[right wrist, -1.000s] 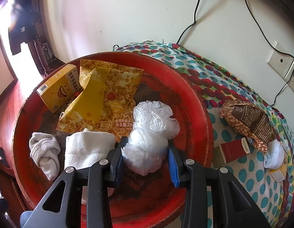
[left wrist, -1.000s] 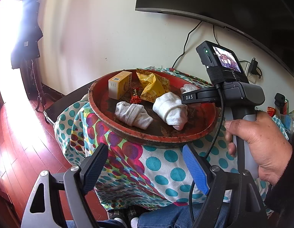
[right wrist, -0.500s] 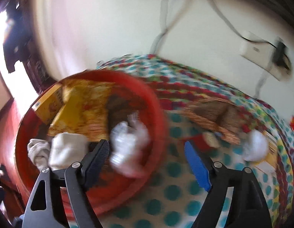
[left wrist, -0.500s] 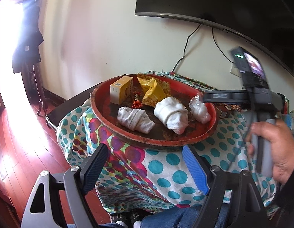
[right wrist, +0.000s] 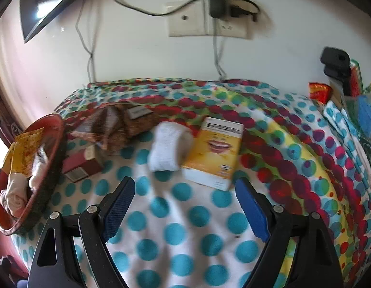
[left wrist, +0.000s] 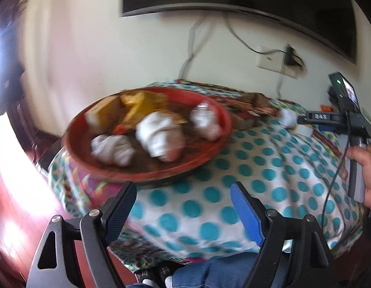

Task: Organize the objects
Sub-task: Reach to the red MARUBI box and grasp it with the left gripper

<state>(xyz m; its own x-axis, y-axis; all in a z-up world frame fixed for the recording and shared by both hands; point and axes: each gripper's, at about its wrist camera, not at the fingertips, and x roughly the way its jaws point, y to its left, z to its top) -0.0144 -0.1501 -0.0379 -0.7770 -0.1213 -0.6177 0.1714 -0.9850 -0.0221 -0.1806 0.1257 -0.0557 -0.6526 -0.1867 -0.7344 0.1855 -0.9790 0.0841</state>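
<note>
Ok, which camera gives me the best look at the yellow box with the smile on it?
Right wrist: the yellow box lies flat ahead of the open right gripper, beside a white roll. Left wrist shows only a blurred sliver at the far right.

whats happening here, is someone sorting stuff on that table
A person holds a tool in each hand and is tidying small things into a red tray on a polka-dot cloth. The tray already holds rolled white cloths, a plastic bag, a yellow packet and a small box. The right tool, open and empty, faces a rolled white cloth and a yellow box on the table outside the tray. The left tool is open too, holding nothing.
</note>
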